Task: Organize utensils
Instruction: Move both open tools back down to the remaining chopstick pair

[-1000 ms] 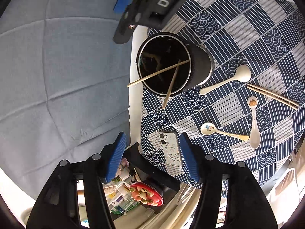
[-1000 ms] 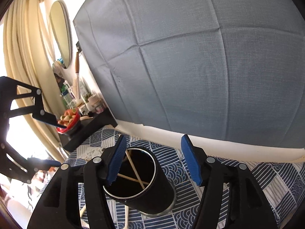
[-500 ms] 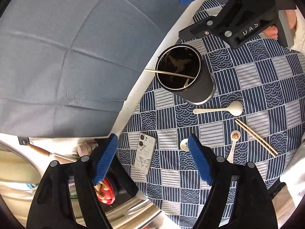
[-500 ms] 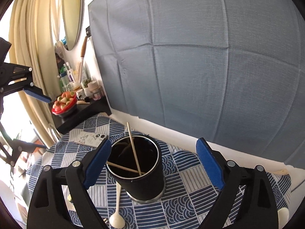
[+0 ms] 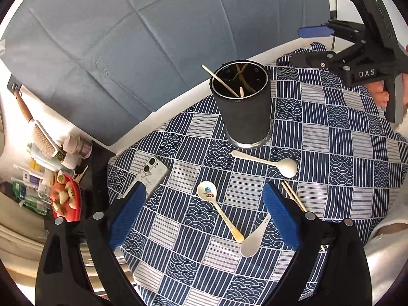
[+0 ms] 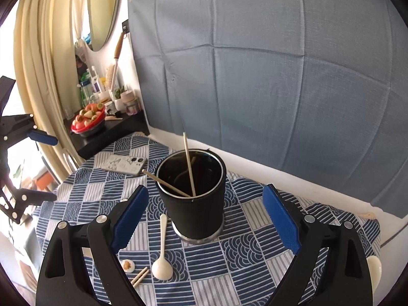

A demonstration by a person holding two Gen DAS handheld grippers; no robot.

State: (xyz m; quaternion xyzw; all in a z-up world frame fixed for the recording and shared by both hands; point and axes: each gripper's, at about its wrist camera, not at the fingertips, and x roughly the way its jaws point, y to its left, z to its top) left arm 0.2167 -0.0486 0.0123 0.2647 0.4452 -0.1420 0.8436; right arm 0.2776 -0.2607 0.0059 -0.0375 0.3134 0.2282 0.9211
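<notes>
Utensils lie scattered on a tabletop (image 5: 357, 153) covered by a navy-and-white patchwork cloth of stripes and wave motifs, pushed against a grey-blue fabric panel (image 6: 255, 63). To one side a dark shelf (image 6: 112, 130) carries a red bowl of fruit (image 6: 88, 119), bottles and a hanging brush, with cream curtains (image 6: 43, 63) and an oval mirror (image 6: 102, 7) behind. A phone (image 5: 149, 176) in a pale case rests on the cloth near the shelf.

A black cylindrical holder (image 5: 243, 107) stands upright near the panel — two pale chopsticks (image 6: 188, 163) lean inside it, crossing, their tips above the rim. In front of the holder's base lies a plain white spoon (image 5: 270, 163). Nearer the left camera are a white spoon with a cartoon print (image 5: 216, 204), bowl up, and another white spoon (image 5: 253, 239), bowl toward the camera, its handle partly hidden. A further pair of chopsticks (image 5: 293, 195) lies beside it, running under a blue pad.

The left gripper (image 5: 204, 216) hovers with its fingers spread wide and empty; the printed spoon sits between them in view, below, not touched. The right gripper (image 6: 204, 219) also has its fingers spread apart, holding nothing, with the holder framed between them and apart from both pads.
</notes>
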